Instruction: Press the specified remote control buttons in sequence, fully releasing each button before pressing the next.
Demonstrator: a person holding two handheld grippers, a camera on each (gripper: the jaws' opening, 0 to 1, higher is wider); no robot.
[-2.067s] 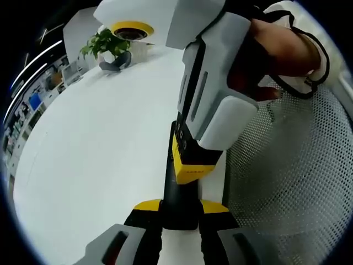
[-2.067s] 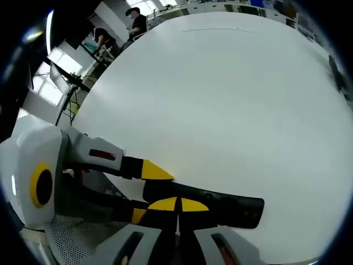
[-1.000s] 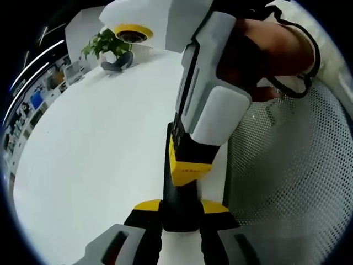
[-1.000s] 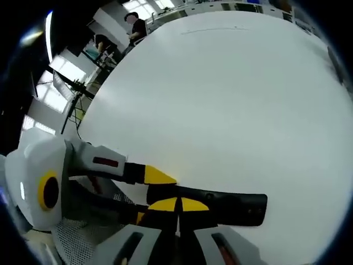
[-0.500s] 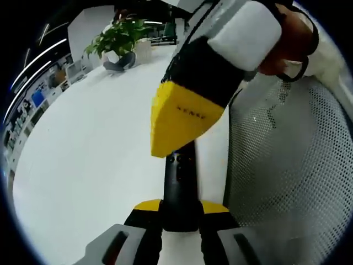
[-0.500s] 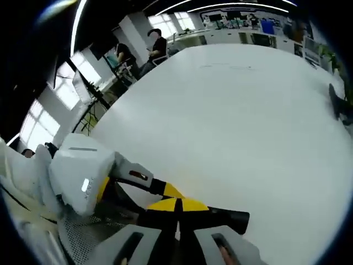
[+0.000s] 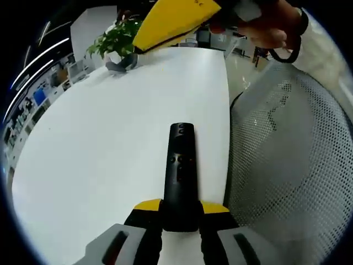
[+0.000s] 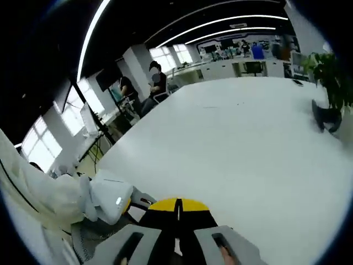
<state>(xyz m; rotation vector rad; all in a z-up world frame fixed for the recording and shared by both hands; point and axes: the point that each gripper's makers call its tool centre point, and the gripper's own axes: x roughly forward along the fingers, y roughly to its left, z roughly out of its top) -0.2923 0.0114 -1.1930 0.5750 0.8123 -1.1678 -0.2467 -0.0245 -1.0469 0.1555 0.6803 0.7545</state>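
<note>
Your left gripper has its yellow-tipped jaws clamped on the near end of the black remote control, which runs straight ahead of the jaws with its button face up, lying along the white table. Two small red-marked buttons sit near the middle of the remote and a round one at its far end.

Your right gripper has its yellow tips pressed together with nothing between them. In the left gripper view its yellow tip hangs high above the far end of the remote, well clear of it, with your hand behind it.

The one container is a pot holding a green plant, far ahead and left of the left gripper, with a dark grey object lying just beside it on the table.

Right of the left gripper, off the table edge, is a white mesh chair back. Ahead of the right gripper the table stretches far, and beyond it lies an open office with ceiling light strips, windows and people near the far left corner.
</note>
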